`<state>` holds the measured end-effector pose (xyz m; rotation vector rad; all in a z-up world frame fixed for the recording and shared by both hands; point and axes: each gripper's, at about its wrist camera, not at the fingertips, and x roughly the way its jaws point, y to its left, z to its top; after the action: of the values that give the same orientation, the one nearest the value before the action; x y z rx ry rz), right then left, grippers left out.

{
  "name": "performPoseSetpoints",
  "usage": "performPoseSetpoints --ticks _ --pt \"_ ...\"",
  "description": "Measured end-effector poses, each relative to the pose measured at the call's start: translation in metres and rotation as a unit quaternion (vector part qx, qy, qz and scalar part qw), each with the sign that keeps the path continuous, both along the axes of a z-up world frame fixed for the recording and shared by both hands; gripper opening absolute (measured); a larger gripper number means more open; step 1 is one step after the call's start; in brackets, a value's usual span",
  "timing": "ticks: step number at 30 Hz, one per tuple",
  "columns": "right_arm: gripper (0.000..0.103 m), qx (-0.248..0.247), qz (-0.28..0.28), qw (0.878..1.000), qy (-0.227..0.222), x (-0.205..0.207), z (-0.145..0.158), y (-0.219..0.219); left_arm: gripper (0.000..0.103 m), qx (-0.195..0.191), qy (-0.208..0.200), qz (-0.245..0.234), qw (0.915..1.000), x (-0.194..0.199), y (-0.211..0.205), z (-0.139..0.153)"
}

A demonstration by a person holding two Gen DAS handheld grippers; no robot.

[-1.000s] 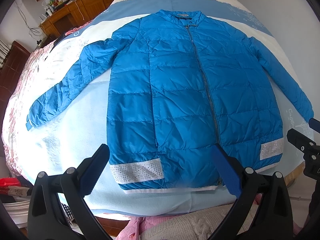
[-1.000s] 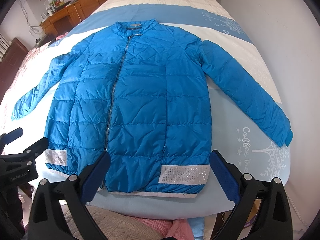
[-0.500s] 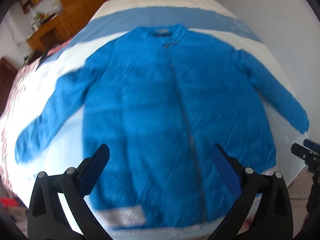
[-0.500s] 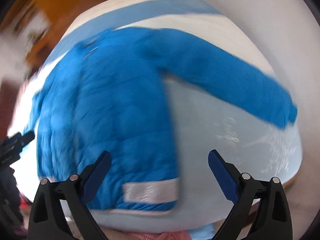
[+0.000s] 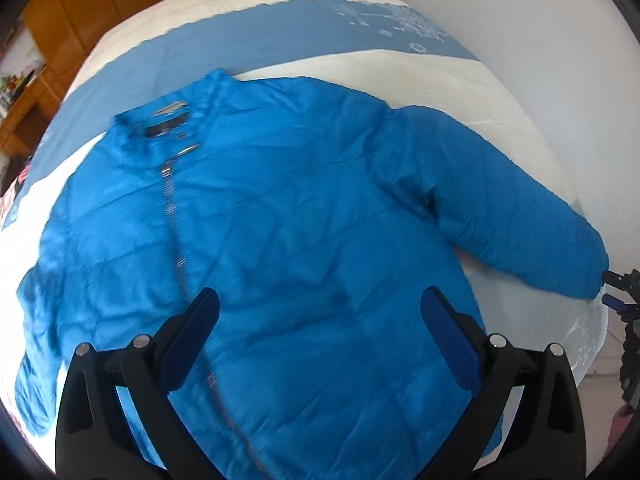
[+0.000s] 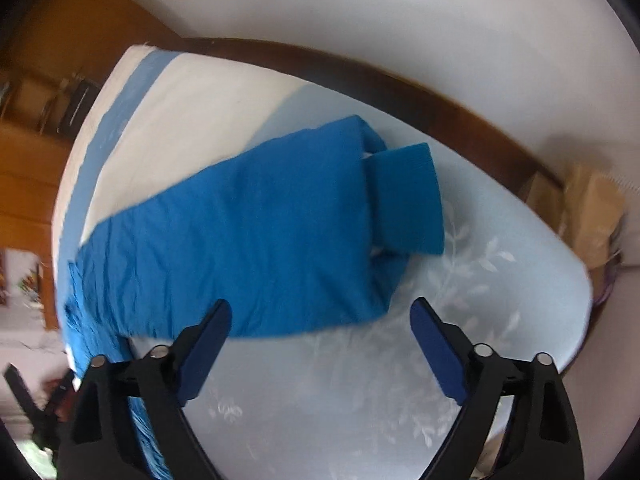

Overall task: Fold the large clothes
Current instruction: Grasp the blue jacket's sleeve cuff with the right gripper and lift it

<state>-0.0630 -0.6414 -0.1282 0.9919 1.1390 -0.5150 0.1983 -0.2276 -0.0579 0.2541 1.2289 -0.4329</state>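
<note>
A bright blue puffer jacket (image 5: 304, 216) lies flat and zipped on the bed, collar toward the far end. My left gripper (image 5: 320, 296) hovers open above its chest, just right of the zip, with nothing gripped. The jacket's right sleeve (image 6: 248, 240) ends in a ribbed cuff (image 6: 404, 200). Close over that sleeve end, my right gripper (image 6: 320, 308) has its jaws wide and closing; the sleeve's lower edge shows between the fingertips, and the pads do not press on it. In the left wrist view the right gripper (image 5: 620, 292) shows beside the cuff.
The bed sheet (image 5: 280, 40) is white with blue bands and a pale leaf print (image 6: 440, 360). A dark wooden bed frame (image 6: 400, 80) and a white wall run along the right side. Wooden cabinets (image 5: 80, 40) stand at the back left. A brown paper bag (image 6: 592, 208) sits past the bed edge.
Both grippers have come forward and lower over the jacket. The left went from the hem to the chest. The right swung to the right sleeve's cuff, rolling as it went, and its jaws narrowed slightly.
</note>
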Motion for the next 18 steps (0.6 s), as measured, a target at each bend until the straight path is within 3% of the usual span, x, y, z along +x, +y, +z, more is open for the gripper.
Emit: performPoseSetpoints --ticks 3,6,8,10,13,16,18 --pt "0.082 0.035 -0.013 0.999 -0.006 0.008 -0.017 -0.01 0.099 -0.005 0.009 -0.001 0.9999 0.008 -0.011 -0.01" --pt "0.07 0.037 -0.032 0.999 -0.005 0.01 -0.024 -0.014 0.096 0.0 0.025 0.006 0.9997 0.018 -0.014 -0.026" --pt "0.037 0.022 -0.032 0.999 0.003 0.015 -0.024 -0.02 0.085 0.004 0.033 0.013 0.9994 0.024 -0.012 -0.036" --pt "0.023 0.045 -0.036 0.998 -0.019 0.015 -0.023 -0.022 0.071 0.004 0.054 0.024 0.9982 0.031 -0.006 -0.049" --pt "0.017 0.027 -0.024 0.998 -0.05 0.023 -0.005 -0.015 0.065 0.0 0.071 0.041 0.9966 0.038 0.003 -0.062" --pt "0.017 0.032 0.011 0.991 -0.13 0.038 0.029 0.005 0.064 -0.008 0.066 0.046 0.9967 0.04 0.015 -0.06" --pt "0.017 0.031 0.066 0.981 -0.181 0.062 0.056 0.033 0.064 -0.014 0.057 0.047 0.9972 0.04 0.023 -0.053"
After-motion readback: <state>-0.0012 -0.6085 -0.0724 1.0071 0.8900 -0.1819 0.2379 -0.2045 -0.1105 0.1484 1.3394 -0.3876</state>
